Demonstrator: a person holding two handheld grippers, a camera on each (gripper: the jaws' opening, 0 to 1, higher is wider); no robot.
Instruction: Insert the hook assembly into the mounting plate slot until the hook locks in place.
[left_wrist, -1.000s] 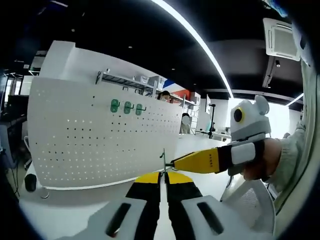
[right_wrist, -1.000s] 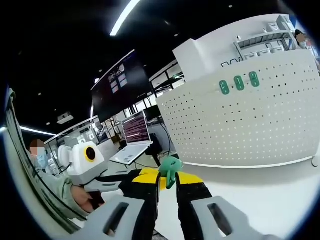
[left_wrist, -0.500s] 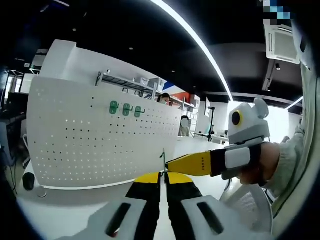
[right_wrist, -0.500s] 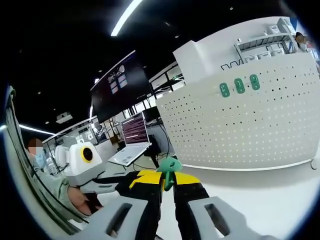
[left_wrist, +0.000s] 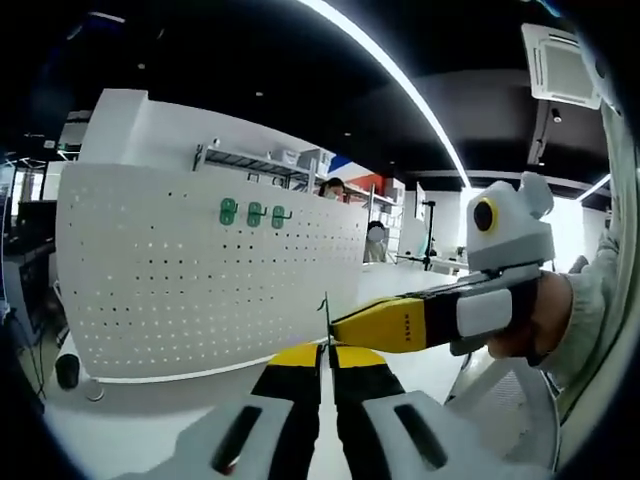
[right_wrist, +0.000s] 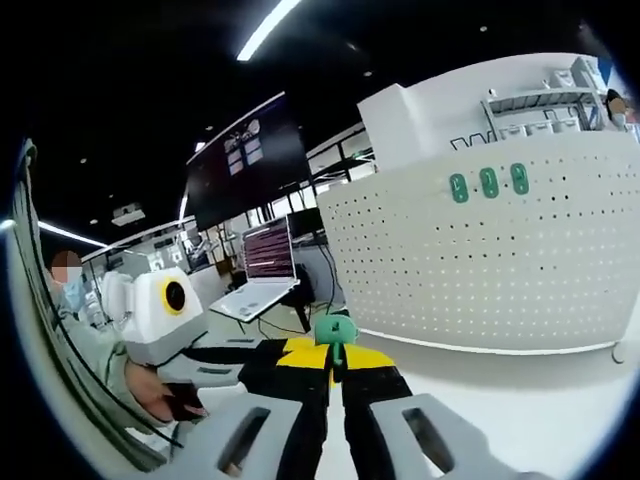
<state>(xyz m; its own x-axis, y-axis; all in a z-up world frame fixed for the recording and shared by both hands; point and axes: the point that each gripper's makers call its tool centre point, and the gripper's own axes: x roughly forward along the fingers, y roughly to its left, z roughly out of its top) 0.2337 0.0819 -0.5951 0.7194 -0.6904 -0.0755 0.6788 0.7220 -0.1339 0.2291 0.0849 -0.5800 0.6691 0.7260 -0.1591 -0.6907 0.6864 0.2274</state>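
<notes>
In the left gripper view my left gripper (left_wrist: 326, 348) is shut on a thin metal hook (left_wrist: 325, 318) that stands up between its yellow tips. The right gripper (left_wrist: 342, 322) reaches in from the right, a hand behind it, and its yellow tip meets the hook. In the right gripper view my right gripper (right_wrist: 336, 362) is shut on a small green mounting plate (right_wrist: 335, 330), held upright. The left gripper (right_wrist: 285, 347) comes in from the left and touches that plate. Whether hook and plate are locked together I cannot tell.
A white pegboard (left_wrist: 200, 270) stands behind on the white table, with three green hooks (left_wrist: 252, 213) high on it, also seen as green hooks (right_wrist: 488, 182). A small dark object (left_wrist: 65, 370) lies at its foot. A laptop (right_wrist: 262, 285) sits further back.
Both views have shifted slightly with the hands. In the right gripper view the green plate now stands straighter and more centred over the jaws. The two grippers stay tip to tip.
</notes>
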